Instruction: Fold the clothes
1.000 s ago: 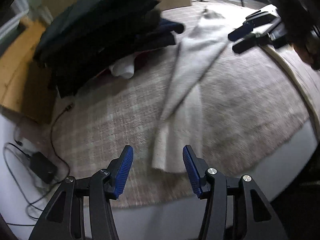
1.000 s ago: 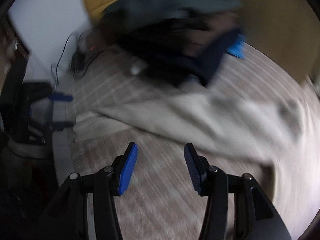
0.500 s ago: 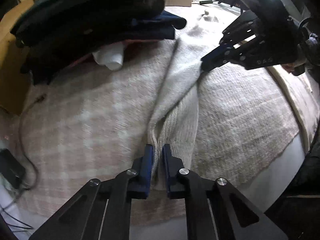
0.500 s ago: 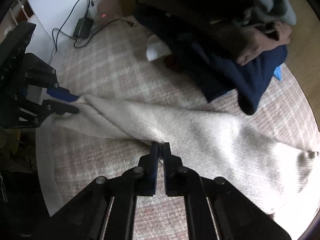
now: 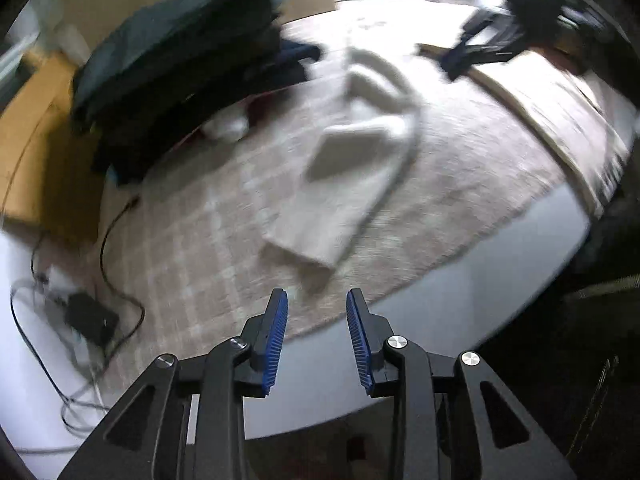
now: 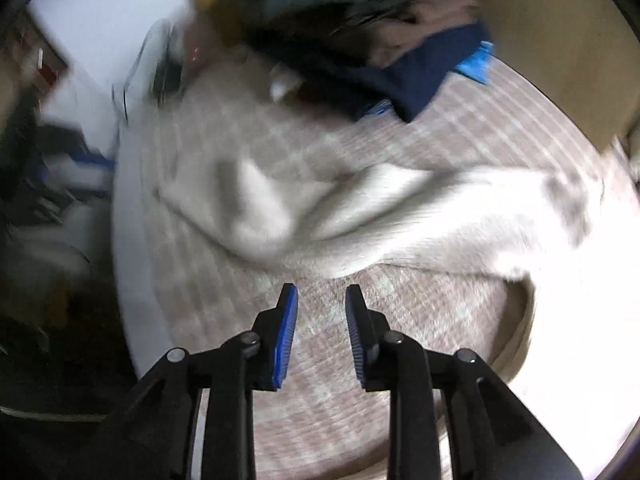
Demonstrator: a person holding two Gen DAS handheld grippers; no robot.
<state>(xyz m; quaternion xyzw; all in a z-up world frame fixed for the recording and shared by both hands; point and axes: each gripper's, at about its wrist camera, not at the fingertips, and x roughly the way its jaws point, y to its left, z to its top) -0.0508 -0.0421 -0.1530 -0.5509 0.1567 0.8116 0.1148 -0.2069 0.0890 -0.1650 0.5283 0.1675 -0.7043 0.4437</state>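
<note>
Though motion blurs both views, the layout can be read. In the left wrist view, the left tool [image 5: 316, 334] hangs with its blue-padded fingers spread and nothing between them, above the near rim of a round worktop [image 5: 472, 280] covered by a checked cloth [image 5: 192, 240]. The pale knit garment [image 5: 348, 184] lies ahead of it and slightly to the right, on the cloth. Its long axis runs away from the tool, from a near end just beyond the fingers to a bunched, partly doubled-over far end. A pile of dark clothes [image 5: 180, 80] sits at the back left, and a black cable [image 5: 108, 248] and power adapter [image 5: 90, 318] lie off the cloth to the left. The right tool [image 5: 484, 52] is a dark blur at the far right, well apart.

In the right wrist view, the right tool [image 6: 318, 332] is also spread and empty. The garment [image 6: 360, 208] stretches crosswise just beyond its fingers, left to right. The dark pile [image 6: 380, 56] lies behind it.

The left tool probably has the better line onto the garment's near end; the right meets its long side.
</note>
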